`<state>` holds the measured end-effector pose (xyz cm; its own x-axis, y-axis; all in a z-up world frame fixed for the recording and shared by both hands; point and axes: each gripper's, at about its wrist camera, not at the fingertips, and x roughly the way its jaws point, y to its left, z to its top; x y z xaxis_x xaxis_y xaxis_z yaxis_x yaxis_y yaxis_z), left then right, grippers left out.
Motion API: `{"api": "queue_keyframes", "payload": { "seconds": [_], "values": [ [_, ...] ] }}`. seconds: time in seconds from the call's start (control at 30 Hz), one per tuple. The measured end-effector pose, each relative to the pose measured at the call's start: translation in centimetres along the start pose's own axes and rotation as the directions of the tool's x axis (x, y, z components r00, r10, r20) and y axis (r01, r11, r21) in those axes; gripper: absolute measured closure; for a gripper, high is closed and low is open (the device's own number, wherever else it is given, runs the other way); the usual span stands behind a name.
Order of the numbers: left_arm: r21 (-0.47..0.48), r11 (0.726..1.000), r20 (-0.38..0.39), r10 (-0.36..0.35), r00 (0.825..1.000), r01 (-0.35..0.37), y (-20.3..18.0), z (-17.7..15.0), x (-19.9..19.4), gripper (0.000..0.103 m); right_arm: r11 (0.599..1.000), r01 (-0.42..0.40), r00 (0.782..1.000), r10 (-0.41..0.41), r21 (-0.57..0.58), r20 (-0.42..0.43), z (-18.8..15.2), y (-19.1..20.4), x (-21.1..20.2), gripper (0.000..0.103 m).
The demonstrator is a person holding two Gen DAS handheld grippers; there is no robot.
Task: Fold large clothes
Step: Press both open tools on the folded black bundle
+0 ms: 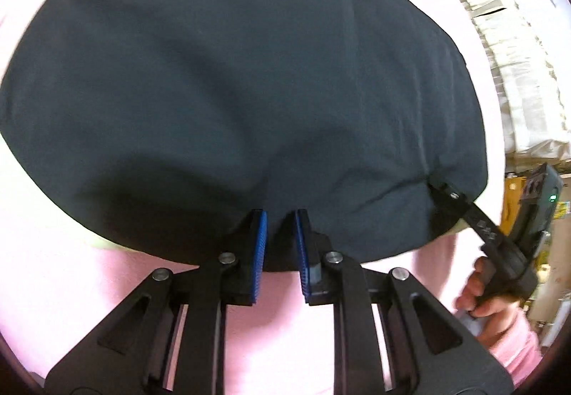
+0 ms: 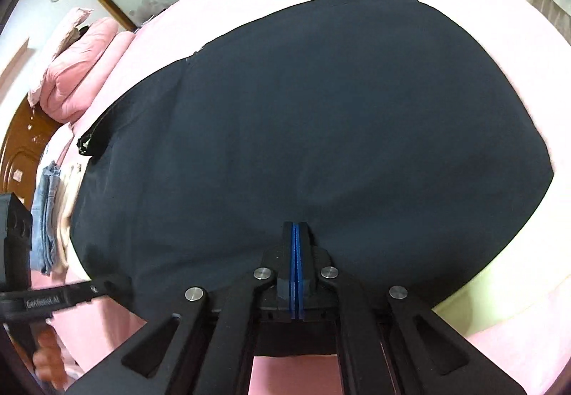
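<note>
A large dark navy garment (image 1: 232, 84) lies spread on a pink bed sheet (image 1: 64, 273); it also fills the right wrist view (image 2: 321, 131). My left gripper (image 1: 280, 216) is at the garment's near edge, blue pads a small gap apart with dark cloth between them. My right gripper (image 2: 296, 227) has its pads pressed together on the garment's near edge. The right gripper shows in the left wrist view (image 1: 442, 190), pinching the garment's right corner. The left gripper shows in the right wrist view (image 2: 103, 288) at the garment's left corner.
Pink pillows (image 2: 82, 66) and folded jeans (image 2: 46, 213) lie at the bed's left. A wooden headboard (image 2: 18, 152) stands behind them. White ruffled curtains (image 1: 514, 74) hang at the right. A dark zipper pull (image 2: 85, 141) sticks out at the garment's left edge.
</note>
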<state>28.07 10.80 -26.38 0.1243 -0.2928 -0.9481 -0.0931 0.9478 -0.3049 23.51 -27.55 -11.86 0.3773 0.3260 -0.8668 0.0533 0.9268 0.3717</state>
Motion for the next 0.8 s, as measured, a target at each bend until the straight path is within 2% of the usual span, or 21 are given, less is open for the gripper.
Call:
{"api": "queue_keyframes", "payload": {
  "seconds": [0.03, 0.07, 0.1, 0.13, 0.2, 0.27, 0.37, 0.43, 0.53, 0.6, 0.63, 0.67, 0.7, 0.73, 0.8],
  "values": [
    [-0.021, 1.000, 0.003, 0.012, 1.000, -0.012, 0.4, -0.1, 0.1, 0.088, 0.998, 0.054, 0.999, -0.054, -0.014, -0.003, -0.1, -0.2, -0.2, 0.103],
    [-0.040, 0.999, 0.006, 0.011, 1.000, -0.011, 0.5, -0.2, 0.0, 0.088, 0.987, 0.159, 0.987, -0.159, -0.036, 0.009, -0.2, -0.4, -0.5, 0.103],
    [-0.061, 0.998, 0.013, 0.010, 1.000, -0.010, 1.0, -0.5, 0.0, 0.088, 0.973, 0.229, 0.973, -0.229, -0.040, 0.009, -0.5, -1.0, -0.6, 0.103],
    [-0.075, 0.997, 0.018, 0.016, 1.000, -0.015, 1.3, -0.7, 0.0, 0.088, 0.971, 0.238, 0.971, -0.238, -0.003, -0.001, -1.2, -2.5, -0.9, 0.103],
    [-0.097, 0.995, 0.016, 0.025, 1.000, -0.024, 2.1, -1.0, 0.0, 0.088, 0.976, 0.190, 0.982, -0.189, 0.101, -0.019, -2.2, -5.0, -1.4, 0.103],
    [-0.121, 0.992, 0.027, 0.046, 0.999, -0.043, 3.2, -1.1, -0.2, 0.089, 0.974, 0.186, 0.982, -0.183, 0.131, -0.034, -3.1, -6.1, -1.7, 0.103],
    [-0.165, 0.978, 0.036, 0.136, 0.990, -0.129, 5.2, -0.8, -0.9, 0.089, 0.967, 0.244, 0.969, -0.241, 0.075, -0.047, -3.9, -4.9, -1.6, 0.103],
    [-0.218, 0.962, 0.033, 0.178, 0.984, -0.166, 6.9, -0.8, -1.7, 0.089, 0.952, 0.290, 0.956, -0.284, 0.101, -0.069, -3.7, -4.4, -1.9, 0.103],
    [-0.183, 0.964, 0.043, 0.204, 0.978, -0.193, 6.9, -1.5, -3.0, 0.089, 0.932, 0.334, 0.943, -0.328, 0.143, -0.060, -3.4, -3.1, -3.3, 0.103],
    [-0.129, 0.978, 0.075, 0.174, 0.982, -0.163, 5.2, -2.2, -3.8, 0.089, 0.955, 0.252, 0.967, -0.257, 0.156, 0.007, -3.5, -1.5, -4.8, 0.103],
    [-0.087, 0.992, 0.098, 0.100, 0.990, -0.092, 4.0, -2.8, -4.3, 0.089, 0.970, 0.187, 0.981, -0.193, 0.152, 0.027, -3.7, -0.7, -5.1, 0.103],
    [-0.055, 0.998, 0.099, 0.032, 0.995, -0.027, 3.2, -3.1, -4.4, 0.089, 0.986, 0.092, 0.995, -0.098, 0.141, 0.034, -3.9, 0.2, -5.2, 0.103],
    [-0.028, 0.999, 0.084, -0.030, 0.996, 0.033, 2.2, -3.4, -4.2, 0.089, 0.991, -0.018, 1.000, 0.015, 0.131, 0.025, -4.3, 1.1, -4.9, 0.103],
    [-0.008, 0.997, 0.056, -0.081, 0.995, 0.081, 1.3, -3.5, -3.6, 0.089, 0.985, -0.120, 0.993, 0.121, 0.123, 0.002, -4.8, 1.7, -4.4, 0.103],
    [0.000, 0.992, 0.024, -0.125, 0.992, 0.125, -0.6, -2.8, -1.8, 0.089, 0.964, -0.240, 0.969, 0.246, 0.111, -0.040, -5.1, 3.3, -2.7, 0.103]
  ]
}}
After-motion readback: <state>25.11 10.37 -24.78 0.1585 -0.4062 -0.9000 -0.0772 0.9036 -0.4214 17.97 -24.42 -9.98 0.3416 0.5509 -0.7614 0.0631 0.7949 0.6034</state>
